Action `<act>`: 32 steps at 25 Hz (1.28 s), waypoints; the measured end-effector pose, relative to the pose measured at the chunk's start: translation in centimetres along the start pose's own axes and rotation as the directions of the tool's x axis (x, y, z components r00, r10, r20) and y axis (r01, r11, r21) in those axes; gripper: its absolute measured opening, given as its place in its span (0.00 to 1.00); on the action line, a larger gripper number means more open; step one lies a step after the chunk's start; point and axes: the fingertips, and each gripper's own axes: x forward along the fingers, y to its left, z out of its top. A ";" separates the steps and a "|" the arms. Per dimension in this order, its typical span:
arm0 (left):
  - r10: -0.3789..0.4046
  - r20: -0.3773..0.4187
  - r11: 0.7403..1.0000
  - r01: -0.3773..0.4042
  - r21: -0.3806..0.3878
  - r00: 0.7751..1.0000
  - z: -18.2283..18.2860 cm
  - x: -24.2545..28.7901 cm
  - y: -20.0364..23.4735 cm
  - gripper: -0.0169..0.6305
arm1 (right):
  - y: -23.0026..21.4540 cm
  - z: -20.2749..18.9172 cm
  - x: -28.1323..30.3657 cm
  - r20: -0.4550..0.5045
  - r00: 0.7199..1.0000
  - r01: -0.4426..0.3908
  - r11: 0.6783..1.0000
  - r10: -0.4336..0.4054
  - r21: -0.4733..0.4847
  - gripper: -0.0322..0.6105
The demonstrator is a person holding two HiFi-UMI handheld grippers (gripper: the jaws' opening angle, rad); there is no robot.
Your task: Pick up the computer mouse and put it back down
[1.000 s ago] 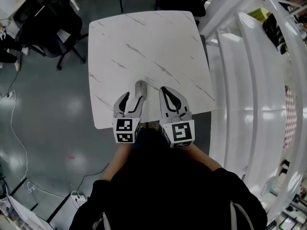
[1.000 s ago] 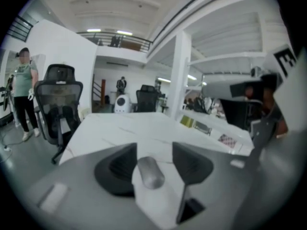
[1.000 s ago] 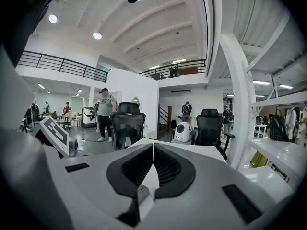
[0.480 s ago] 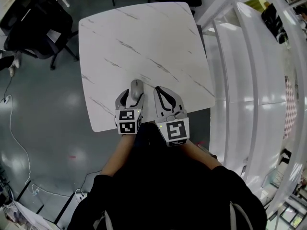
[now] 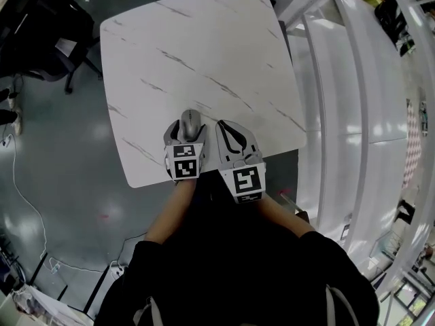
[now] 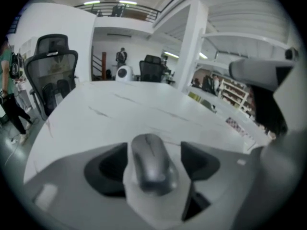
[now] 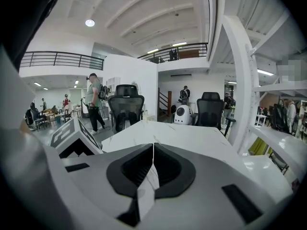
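Observation:
A grey computer mouse (image 5: 192, 123) lies on the white marble table (image 5: 204, 46) near its front edge. My left gripper (image 5: 187, 130) straddles it. Its jaws are opening, and in the left gripper view the mouse (image 6: 152, 163) sits between the dark pads with table showing at its sides. The pads do not press on it. My right gripper (image 5: 223, 125) hovers just right of the mouse, shut with nothing in it. The right gripper view shows its jaws (image 7: 153, 146) meeting in a thin seam.
The table's front edge (image 5: 204, 172) runs just under both grippers. White shelving (image 5: 353, 114) stands close on the right. Black office chairs (image 5: 41, 26) stand on the grey floor to the left and beyond the table.
Both grippers have sunk toward the table. The left jaws have spread wider and the mouse, earlier gripped between them, now rests on the table between the pads.

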 end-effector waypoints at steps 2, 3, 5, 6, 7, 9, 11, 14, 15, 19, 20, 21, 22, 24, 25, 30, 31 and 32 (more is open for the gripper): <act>0.019 -0.016 1.000 -0.019 -0.007 1.000 -0.2 0.5 0.2 0.57 | -0.3 -0.3 0.2 -0.012 1.000 0.005 1.000 -0.005 0.008 0.08; 0.027 -0.024 1.000 -0.027 -0.008 0.999 -0.3 0.8 0.2 0.57 | -0.5 -0.4 0.3 -0.017 1.000 0.008 1.000 -0.008 0.009 0.08; 0.041 -0.044 0.999 -0.041 0.000 0.998 -0.5 1.5 0.2 0.58 | -0.8 -0.5 0.5 -0.021 1.000 0.010 1.000 -0.010 0.012 0.08; 0.048 -0.055 0.999 -0.048 0.006 0.997 -0.7 1.8 0.2 0.58 | -0.9 -0.5 0.5 -0.020 1.000 0.010 1.000 -0.010 0.015 0.08; 0.057 -0.065 0.998 -0.056 0.010 0.996 -1.0 2.1 0.3 0.58 | -1.1 -0.5 0.6 -0.019 1.000 0.010 1.000 -0.009 0.017 0.08; 0.079 -0.081 0.997 -0.079 0.007 0.994 -1.3 2.5 0.5 0.58 | -1.4 -0.6 0.8 -0.022 1.000 0.012 1.000 -0.011 0.020 0.08; 0.107 -0.080 0.994 -0.107 0.006 0.991 -1.4 2.6 0.7 0.58 | -1.6 -0.7 1.0 -0.025 1.000 0.016 1.000 -0.015 0.023 0.08; 0.140 -0.059 0.990 -0.141 -0.007 0.988 -1.4 2.6 0.9 0.56 | -1.8 -0.7 1.1 -0.026 1.000 0.016 1.000 -0.016 0.021 0.08; 0.147 -0.053 0.989 -0.148 -0.012 0.988 -1.4 2.6 1.0 0.53 | -1.8 -0.7 1.1 -0.027 1.000 0.015 1.000 -0.015 0.020 0.08; 0.126 -0.057 0.992 -0.127 -0.017 0.990 -1.6 2.5 1.3 0.50 | -2.0 -0.7 1.2 -0.037 0.999 0.015 1.000 -0.014 0.022 0.08; 0.116 -0.056 0.993 -0.117 -0.012 0.992 -1.6 2.5 1.2 0.49 | -2.0 -0.8 1.2 -0.036 0.999 0.016 1.000 -0.015 0.023 0.08; 0.107 -0.055 0.994 -0.108 -0.008 0.993 -1.6 2.5 1.2 0.49 | -2.0 -0.8 1.1 -0.031 0.999 0.017 1.000 -0.016 0.024 0.08; 0.099 -0.053 0.995 -0.099 -0.005 0.994 -1.6 2.4 1.2 0.49 | -1.9 -0.8 1.1 -0.025 1.000 0.018 1.000 -0.017 0.023 0.08; 0.089 -0.051 0.996 -0.089 -0.009 0.995 -1.7 2.3 1.3 0.49 | -1.8 -0.7 1.0 -0.016 1.000 0.019 1.000 -0.019 0.017 0.08; 0.085 -0.050 0.996 -0.086 -0.012 0.995 -1.7 2.1 1.4 0.49 | -1.7 -0.6 0.9 -0.013 1.000 0.019 1.000 -0.019 0.014 0.08; 0.080 -0.007 0.996 -0.079 0.041 0.997 -0.7 0.7 1.0 0.49 | -1.3 -0.6 0.4 -0.012 1.000 0.020 1.000 -0.020 0.012 0.08; 0.079 0.009 0.995 -0.079 0.054 0.997 -0.2 0.3 0.9 0.49 | -1.2 -0.6 0.3 -0.012 1.000 0.020 1.000 -0.020 0.009 0.08; 0.077 0.028 0.995 -0.078 0.064 0.997 0.3 -0.1 0.8 0.49 | -1.1 -0.6 0.2 -0.011 1.000 0.020 1.000 -0.020 0.005 0.08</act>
